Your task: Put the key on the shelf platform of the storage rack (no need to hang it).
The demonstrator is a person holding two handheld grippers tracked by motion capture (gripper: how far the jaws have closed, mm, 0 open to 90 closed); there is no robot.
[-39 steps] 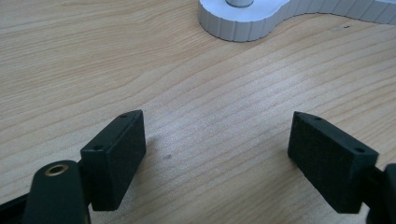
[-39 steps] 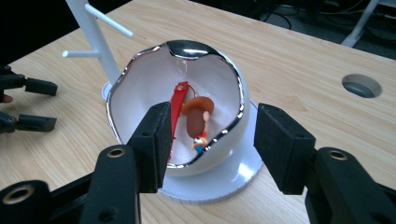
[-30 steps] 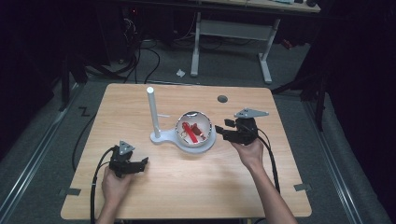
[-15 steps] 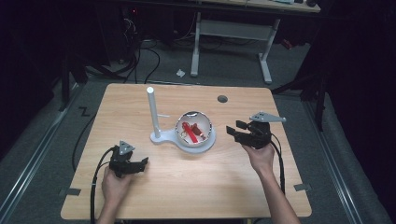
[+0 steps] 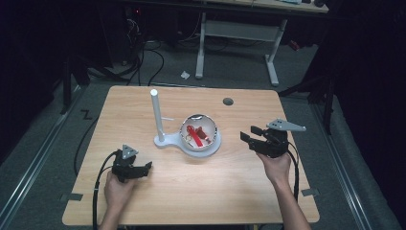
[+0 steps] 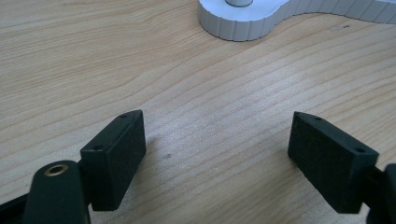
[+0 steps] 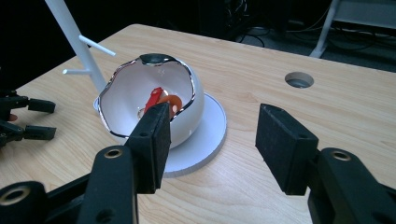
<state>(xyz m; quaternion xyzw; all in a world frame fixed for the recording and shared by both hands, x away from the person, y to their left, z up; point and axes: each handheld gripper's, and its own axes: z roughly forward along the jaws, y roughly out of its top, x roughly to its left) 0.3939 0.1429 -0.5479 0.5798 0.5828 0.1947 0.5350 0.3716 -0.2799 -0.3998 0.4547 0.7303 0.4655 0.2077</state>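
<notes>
Red bits (image 5: pixel 195 133) sit in the white bowl (image 5: pixel 209 142); we've got the right gripper (image 5: pixel 252 136) empty beside it, jaws just been opening, left gripper (image 5: pixel 145 167) wide, so next we'd reach in

We are in a lab or test room, not a home. The light wooden table (image 5: pixel 191 191) stands on grey carpet, with black cables (image 5: pixel 143 62) trailing across the floor behind it. A height-adjustable desk frame (image 5: pixel 239 33) sits farther back, and the surroundings are kept dark.
</notes>
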